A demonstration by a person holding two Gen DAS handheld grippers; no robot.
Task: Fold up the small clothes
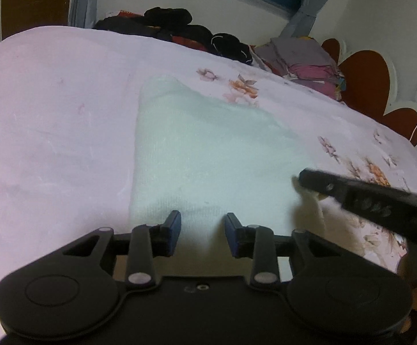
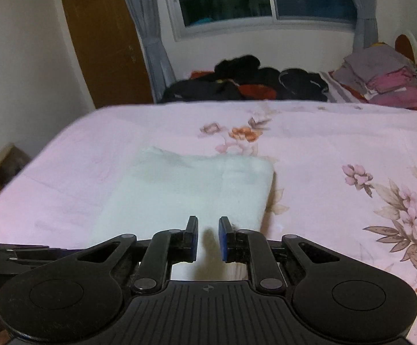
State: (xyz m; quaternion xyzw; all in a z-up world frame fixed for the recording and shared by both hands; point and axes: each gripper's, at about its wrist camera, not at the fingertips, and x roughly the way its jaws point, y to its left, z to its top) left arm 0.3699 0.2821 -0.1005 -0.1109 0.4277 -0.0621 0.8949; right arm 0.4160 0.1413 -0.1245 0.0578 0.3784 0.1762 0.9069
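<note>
A folded white cloth [image 2: 197,184] lies on the bed [image 2: 323,149]. The left hand-held gripper [image 1: 202,234] stands parted and empty over it. The right hand-held gripper [image 2: 208,238] is narrow, gripping nothing.

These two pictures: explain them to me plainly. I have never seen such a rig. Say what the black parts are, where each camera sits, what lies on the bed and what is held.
A person holds a hand tool with two fingers in each hand; a camera on each looks along them. In the left wrist view the left gripper stands open, empty, over a white cloth lying on the pink bed. The right gripper reaches in there at the cloth's edge. In its own view the jaws stand narrowly apart over the cloth; whether they pinch it I cannot tell. At the far edge lie dark clothes and a folded stack.
</note>
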